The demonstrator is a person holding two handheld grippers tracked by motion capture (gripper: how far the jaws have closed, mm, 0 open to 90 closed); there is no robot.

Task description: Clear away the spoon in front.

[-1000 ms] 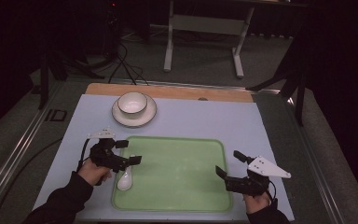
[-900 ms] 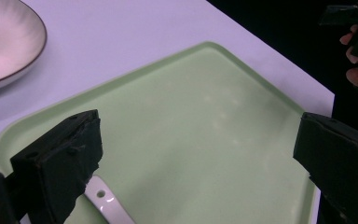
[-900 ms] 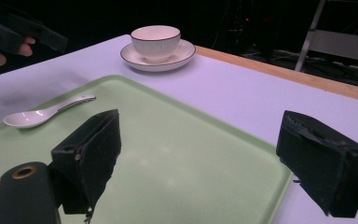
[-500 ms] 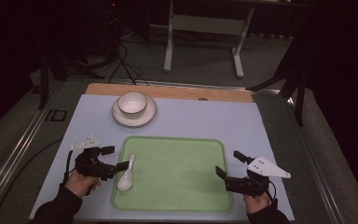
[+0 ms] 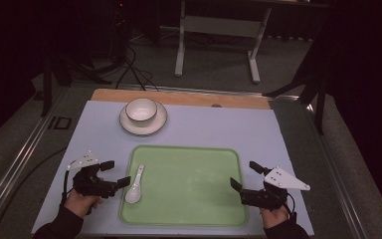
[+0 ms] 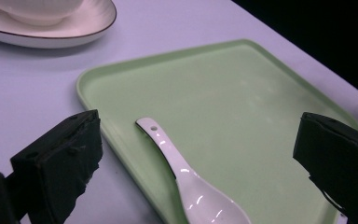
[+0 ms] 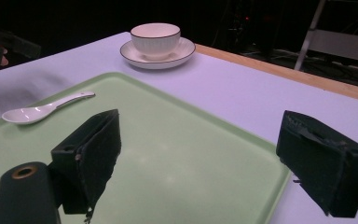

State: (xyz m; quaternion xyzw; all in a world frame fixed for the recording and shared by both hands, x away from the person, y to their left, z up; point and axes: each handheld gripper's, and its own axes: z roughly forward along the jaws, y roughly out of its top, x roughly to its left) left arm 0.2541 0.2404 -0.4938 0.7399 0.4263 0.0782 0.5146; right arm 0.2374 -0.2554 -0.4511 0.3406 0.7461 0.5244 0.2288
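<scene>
A white ceramic spoon [image 5: 134,186] lies inside the green tray [image 5: 189,199] near its left rim, handle pointing away from the person. My left gripper [image 5: 118,173] is open just left of the tray, its jaws wide on either side of the spoon [image 6: 186,177] without touching it. Over the tray's right rim, my right gripper [image 5: 243,174] is open too, with nothing between its jaws. In the right gripper view, the right gripper [image 7: 200,140] looks across the tray [image 7: 177,177] to the spoon [image 7: 37,111].
A white bowl [image 5: 141,109] stands on a dark-rimmed saucer [image 5: 143,127] behind the tray, on the pale blue mat [image 5: 229,129]. A wooden strip [image 5: 179,97] edges the table's far side. Metal stand legs and cables are on the floor beyond.
My left gripper has drawn back to the left and toward the person, away from the spoon. The spoon stays on the tray. The right gripper has not moved.
</scene>
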